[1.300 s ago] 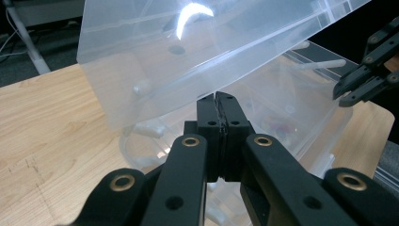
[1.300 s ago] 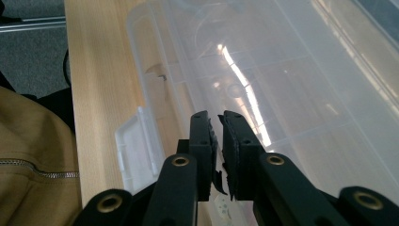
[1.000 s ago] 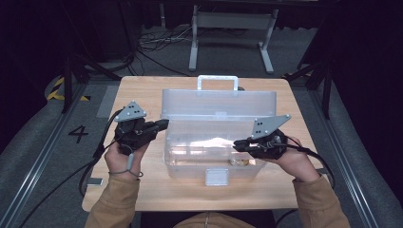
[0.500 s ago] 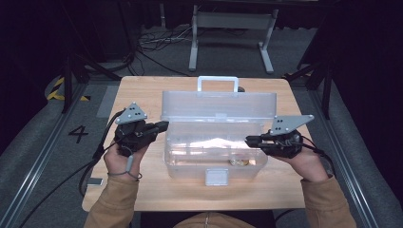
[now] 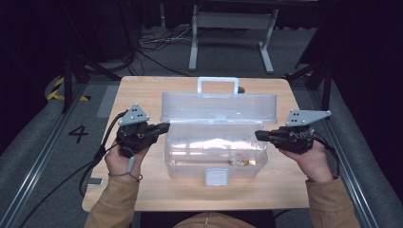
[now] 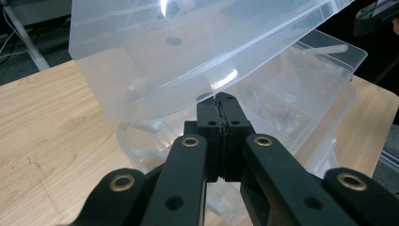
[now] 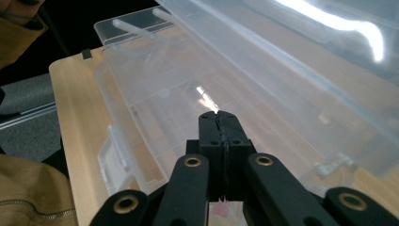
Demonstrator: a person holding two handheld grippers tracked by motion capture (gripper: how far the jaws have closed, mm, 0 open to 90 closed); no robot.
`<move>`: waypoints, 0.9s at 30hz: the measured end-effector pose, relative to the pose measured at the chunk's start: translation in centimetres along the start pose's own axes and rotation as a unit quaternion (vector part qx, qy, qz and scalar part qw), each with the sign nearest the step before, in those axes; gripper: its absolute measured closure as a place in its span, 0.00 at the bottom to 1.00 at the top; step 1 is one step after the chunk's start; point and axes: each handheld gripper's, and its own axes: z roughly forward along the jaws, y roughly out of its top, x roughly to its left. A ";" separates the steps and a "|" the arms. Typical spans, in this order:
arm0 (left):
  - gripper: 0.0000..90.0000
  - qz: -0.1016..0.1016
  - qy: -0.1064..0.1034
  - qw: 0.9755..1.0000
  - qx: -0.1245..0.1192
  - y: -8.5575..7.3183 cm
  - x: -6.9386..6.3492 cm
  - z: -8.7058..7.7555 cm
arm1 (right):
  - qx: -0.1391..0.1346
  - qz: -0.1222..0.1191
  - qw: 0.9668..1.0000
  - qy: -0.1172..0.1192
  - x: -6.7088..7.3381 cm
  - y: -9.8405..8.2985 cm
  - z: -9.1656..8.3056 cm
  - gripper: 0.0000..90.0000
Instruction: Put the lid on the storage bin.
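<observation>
At the clear box's (image 5: 214, 154) ends, left gripper (image 5: 163, 127) and right gripper (image 5: 259, 135) wait with jaws together, empty, seemingly steadying it under its raised lid (image 5: 218, 107).

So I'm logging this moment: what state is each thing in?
Clear plastic toolbox: open, on the table.
Lid: raised, handle up.
Front latch: undone.
Left gripper: shut, empty, at the box's left end.
Right gripper: shut, empty, at its right end.
</observation>
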 end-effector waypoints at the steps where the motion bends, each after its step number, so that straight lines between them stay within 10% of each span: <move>1: 0.99 0.000 0.000 1.000 0.000 0.0 0.0 0.0 | -0.003 0.002 1.000 -0.002 -0.1 -0.1 -0.1 1.00; 27: 0.92 0.008 -0.012 1.000 0.014 -0.1 -0.1 -0.2 | -0.038 0.051 0.998 -0.023 -1.7 -0.7 -0.8 1.00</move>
